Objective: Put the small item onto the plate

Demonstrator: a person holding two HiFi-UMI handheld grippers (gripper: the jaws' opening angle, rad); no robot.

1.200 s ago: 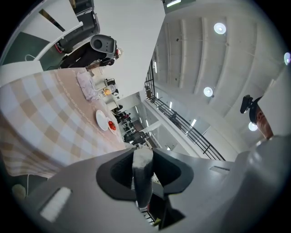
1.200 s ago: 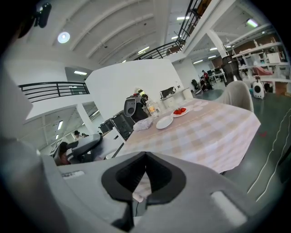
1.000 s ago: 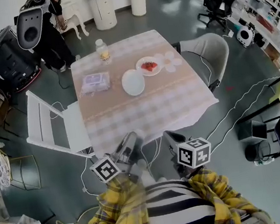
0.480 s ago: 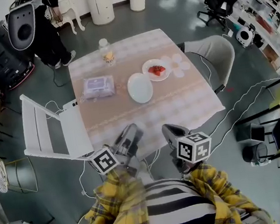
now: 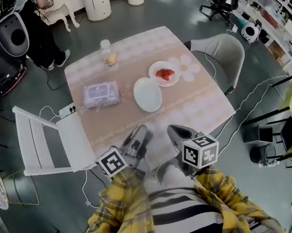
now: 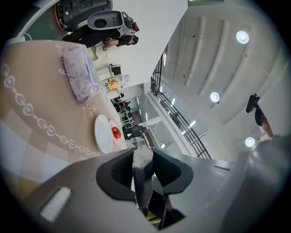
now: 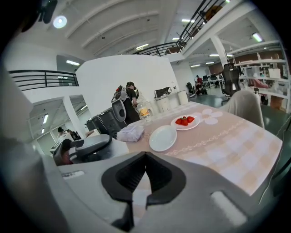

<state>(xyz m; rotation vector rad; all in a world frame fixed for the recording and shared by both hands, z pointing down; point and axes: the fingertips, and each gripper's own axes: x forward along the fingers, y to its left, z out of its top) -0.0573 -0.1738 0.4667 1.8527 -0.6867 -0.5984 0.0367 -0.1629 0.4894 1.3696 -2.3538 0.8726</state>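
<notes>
At the far left a white folding chair [image 5: 41, 141] stands against the side of the tabletop [image 5: 188, 107], which is covered with a checked cloth. On the cloth, from the left, there is one pack of wipes [image 5: 100, 94], and behind it, near the far edge, one bottle [image 5: 107, 54] with a white cap.

The left gripper [image 5: 141, 131] hangs over the near edge. Its jaws stand a little apart and clamp nothing.

Next comes an empty white plate [image 5: 148, 94], about in the middle. Just beside it, to the right and farther away, is a smaller plate [image 5: 155, 73] that carries the strawberries [image 5: 166, 74], a small red heap. I cannot count them exactly. From the grippers, the empty plate lies partly in front of this smaller one.

The right gripper [image 5: 172, 131] is also at the near edge. Its jaw tips are together, with nothing between them.

At the right side one grey chair [image 5: 223, 51] is pushed to the tabletop.

In total there are two plates, two chairs, one pack, one bottle and two grippers.
</notes>
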